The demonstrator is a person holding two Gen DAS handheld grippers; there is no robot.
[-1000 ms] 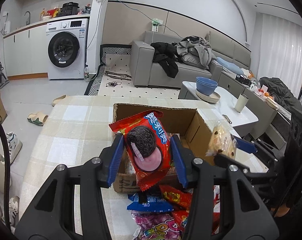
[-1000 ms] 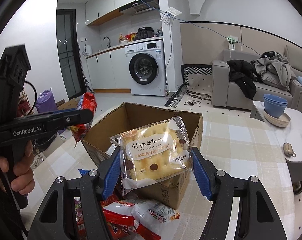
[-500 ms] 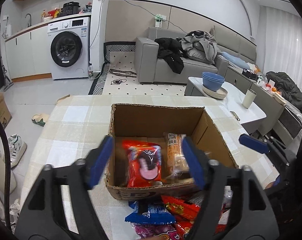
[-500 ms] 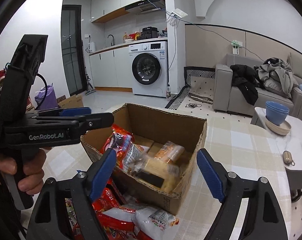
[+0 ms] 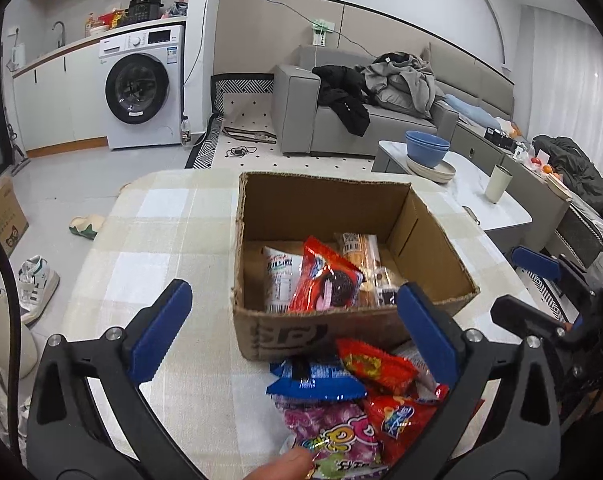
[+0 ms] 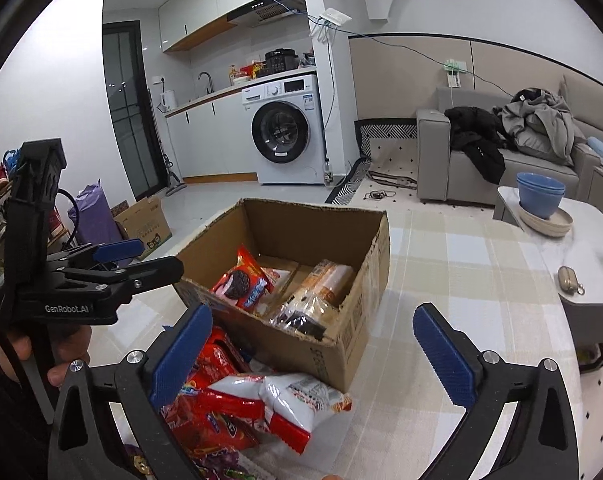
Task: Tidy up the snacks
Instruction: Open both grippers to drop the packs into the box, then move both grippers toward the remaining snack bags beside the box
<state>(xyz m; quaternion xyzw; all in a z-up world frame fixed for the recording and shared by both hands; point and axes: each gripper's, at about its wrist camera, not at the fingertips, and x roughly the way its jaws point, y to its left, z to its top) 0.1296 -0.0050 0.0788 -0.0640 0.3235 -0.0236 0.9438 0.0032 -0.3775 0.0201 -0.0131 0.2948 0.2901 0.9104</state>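
An open cardboard box (image 5: 333,332) (image 6: 341,356) stands on the checked table. Inside it lie a red cookie packet (image 5: 325,284) (image 6: 241,284), a clear biscuit pack (image 5: 361,248) (image 6: 313,308) and a white packet (image 5: 279,276). My left gripper (image 5: 293,288) hovers before the box's near wall, its jaws opening, nothing held between them. My right gripper (image 6: 312,311) faces the box's near corner, jaws also opening and empty. Loose snacks lie in front of the box: a blue packet (image 5: 313,380), red packets (image 5: 373,364) (image 6: 209,408), a pink one (image 5: 333,428), a white-and-red bag (image 6: 301,400).
A low white side table carries blue bowls (image 5: 427,148) (image 6: 539,196), a cup (image 5: 497,184) and a small pouch (image 6: 569,280). A grey sofa (image 5: 301,120) and washing machine (image 6: 285,140) stand beyond. A hand (image 6: 61,356) holds the left gripper's handle.
Both grippers opened wide. The red cookie packet dropped from the left one and the biscuit pack from the right one into the box. The left gripper sank a little.
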